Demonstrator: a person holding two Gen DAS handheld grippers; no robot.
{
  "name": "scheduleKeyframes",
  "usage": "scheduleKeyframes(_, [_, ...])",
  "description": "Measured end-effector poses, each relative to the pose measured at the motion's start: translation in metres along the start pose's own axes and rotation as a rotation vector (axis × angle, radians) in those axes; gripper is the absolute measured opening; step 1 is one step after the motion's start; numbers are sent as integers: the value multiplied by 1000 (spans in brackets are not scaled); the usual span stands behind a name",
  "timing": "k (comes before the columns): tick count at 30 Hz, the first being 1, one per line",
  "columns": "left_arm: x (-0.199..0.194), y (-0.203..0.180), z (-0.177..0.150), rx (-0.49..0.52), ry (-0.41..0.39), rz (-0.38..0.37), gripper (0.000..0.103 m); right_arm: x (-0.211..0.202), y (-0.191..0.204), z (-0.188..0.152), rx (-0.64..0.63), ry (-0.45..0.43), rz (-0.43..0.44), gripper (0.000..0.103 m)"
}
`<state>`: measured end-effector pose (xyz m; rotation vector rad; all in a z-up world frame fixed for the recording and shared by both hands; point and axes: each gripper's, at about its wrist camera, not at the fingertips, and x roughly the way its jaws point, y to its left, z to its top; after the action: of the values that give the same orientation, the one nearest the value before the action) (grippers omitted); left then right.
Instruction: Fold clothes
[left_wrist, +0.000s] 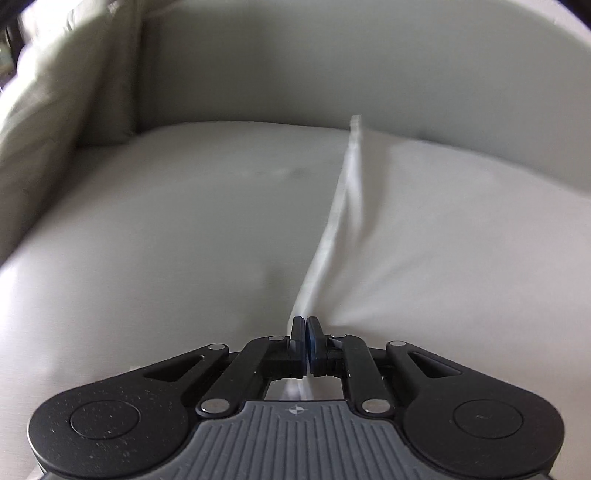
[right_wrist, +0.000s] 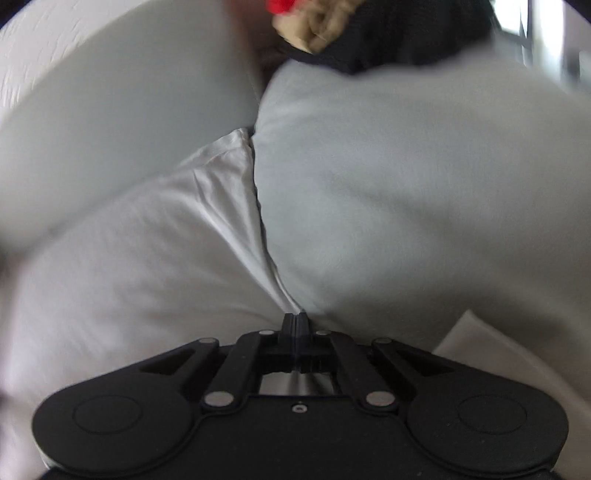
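Both claws gripped the pale white, thin cotton garment (left_wrist: 424, 229), stretched over the light grey leather sofa seat (left_wrist: 166, 221). To fold it well, I judged both pinches should stay firm and the cloth edge taut and level. The left claw (left_wrist: 306, 325) was pressed together on a ridged edge; the right claw (right_wrist: 295, 320) pinched a gathered fold.

furniture: pale grey-green sofa, seat cushion (left_wrist: 166, 206) wide and smooth, backrest (left_wrist: 332, 62) rising behind it | left side: loose cushion (left_wrist: 62, 85) leaning in the corner | upper right of right wrist view: bright window (right_wrist: 554, 33), blurred | light: soft daylight, no hard shadows
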<state>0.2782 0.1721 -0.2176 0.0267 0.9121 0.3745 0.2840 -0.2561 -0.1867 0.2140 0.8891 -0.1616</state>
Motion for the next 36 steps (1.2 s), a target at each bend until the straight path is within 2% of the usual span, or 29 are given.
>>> scheduleKeyframes(1, [-1,0,-4,38,-2,63,12,-4,8,-4,-63,-6,-36,0])
scheduleKeyframes(3, [-4,2,-11,106,-6,176,12,-13,18,-11,-110,-5,-70,0])
scheduleKeyframes(5, [-15,15,-11,67,-6,122,12,-25,13,-12,-83,-8,-18,3])
scheduleKeyframes(9, [-45,33,-12,-30,-50,11,15,-55,-2,-13,-23,-35,96,21])
scheduleKeyframes(10, [-50,32,-13,-41,-66,-47,19,-59,-4,-15,-10,-33,141,22])
scheduleKeyframes(12, [-63,28,-19,-28,-71,-178,27,-61,-6,-21,21,-4,245,22])
scheduleKeyframes(14, [-65,12,-27,42,-38,-224,29,-59,-3,-30,31,46,305,22])
scheduleKeyframes(16, [-63,-2,-38,139,3,-165,29,-58,5,-42,-40,104,236,22])
scheduleKeyframes(18, [-70,-4,-49,193,-10,-118,30,-61,9,-55,-124,144,153,23])
scheduleKeyframes(24, [-119,12,-86,187,22,-90,30,-108,-18,-83,-57,222,232,24])
scheduleKeyframes(28, [-155,22,-115,196,41,-69,31,-155,-26,-121,-109,221,173,27])
scheduleKeyframes(29, [-164,25,-123,206,45,-61,31,-167,-29,-130,-119,215,165,31])
scheduleKeyframes(30, [-174,29,-133,216,49,-63,31,-179,-33,-139,-118,212,164,32])
scheduleKeyframes(33, [-205,42,-156,235,50,-133,31,-204,-49,-160,-97,253,173,34])
scheduleKeyframes(35, [-225,51,-171,243,48,-186,33,-227,-60,-169,-75,194,206,34])
scheduleKeyframes(36, [-234,59,-177,217,30,-248,33,-239,-65,-173,-64,165,223,34])
